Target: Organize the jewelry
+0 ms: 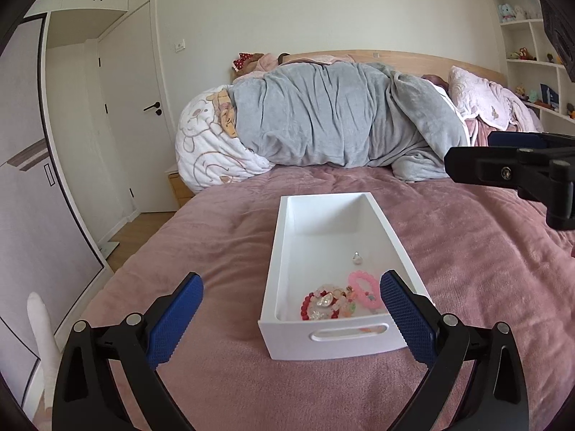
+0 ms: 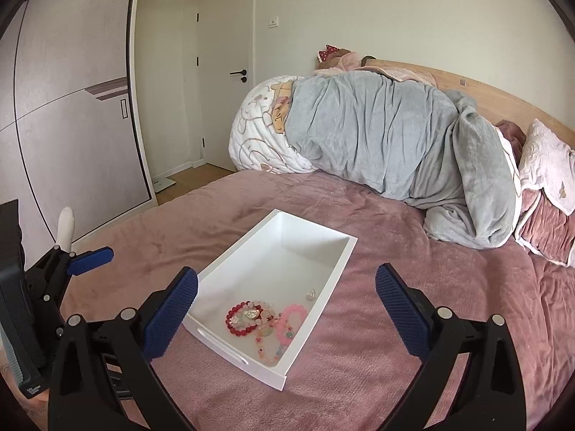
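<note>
The left gripper (image 1: 291, 318) is showing black angular arms, silver round pivot screws and blue cross-hatched pads (image 1: 176, 318). The right gripper (image 2: 286, 314) is wearing the same black frame, silver screws and blue textured pads (image 2: 402, 310).

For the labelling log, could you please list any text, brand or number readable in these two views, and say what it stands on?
No text can be read.
Left gripper: small white print on its body near the lower left edge of the right wrist view, too small and blurred.
White tray, bracelets: no lettering visible.
</note>
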Demonstrator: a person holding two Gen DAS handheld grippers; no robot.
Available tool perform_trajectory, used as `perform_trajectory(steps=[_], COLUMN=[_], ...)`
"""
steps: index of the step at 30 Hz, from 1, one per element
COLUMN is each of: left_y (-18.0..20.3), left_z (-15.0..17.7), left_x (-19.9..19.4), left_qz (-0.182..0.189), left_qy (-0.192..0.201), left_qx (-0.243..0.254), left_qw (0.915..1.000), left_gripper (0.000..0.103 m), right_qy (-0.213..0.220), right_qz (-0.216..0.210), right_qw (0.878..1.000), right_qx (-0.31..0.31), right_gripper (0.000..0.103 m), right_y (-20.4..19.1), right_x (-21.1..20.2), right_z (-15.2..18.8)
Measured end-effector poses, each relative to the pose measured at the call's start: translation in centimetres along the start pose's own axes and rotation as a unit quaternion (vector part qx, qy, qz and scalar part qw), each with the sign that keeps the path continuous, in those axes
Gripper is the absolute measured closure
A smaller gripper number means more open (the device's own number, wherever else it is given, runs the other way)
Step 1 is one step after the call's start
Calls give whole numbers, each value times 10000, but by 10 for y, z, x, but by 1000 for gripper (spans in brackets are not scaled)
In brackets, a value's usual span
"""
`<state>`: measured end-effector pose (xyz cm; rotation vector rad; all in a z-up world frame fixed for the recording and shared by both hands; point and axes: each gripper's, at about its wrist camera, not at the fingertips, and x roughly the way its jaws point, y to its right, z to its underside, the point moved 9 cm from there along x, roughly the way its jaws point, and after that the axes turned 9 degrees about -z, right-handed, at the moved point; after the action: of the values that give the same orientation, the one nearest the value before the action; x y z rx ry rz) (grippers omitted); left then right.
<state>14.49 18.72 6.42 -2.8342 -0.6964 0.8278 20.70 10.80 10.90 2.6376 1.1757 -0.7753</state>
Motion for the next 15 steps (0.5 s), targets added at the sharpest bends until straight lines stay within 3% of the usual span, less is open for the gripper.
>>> perform_trajectory(steps=[6,10,15], left_y=[-10,-20,-13], left_z=[29,33,32], left_x=[-6,-3,0], left_qz=[-93,156,37], left_qy=[-56,-112,-23], left_qx=[-234,-672,-343], left_qw=[9997,9976,9994], left_gripper=[3,3,3], right_qy=[107,45,-69], right_qz=[340,457,430], right_qw=[9993,9989,9990], right_qx=[-133,-130,-114], right_gripper=[5,5,5], right_y=[-3,-1,0], right_x=[0,8,21], right_z=[26,46,66])
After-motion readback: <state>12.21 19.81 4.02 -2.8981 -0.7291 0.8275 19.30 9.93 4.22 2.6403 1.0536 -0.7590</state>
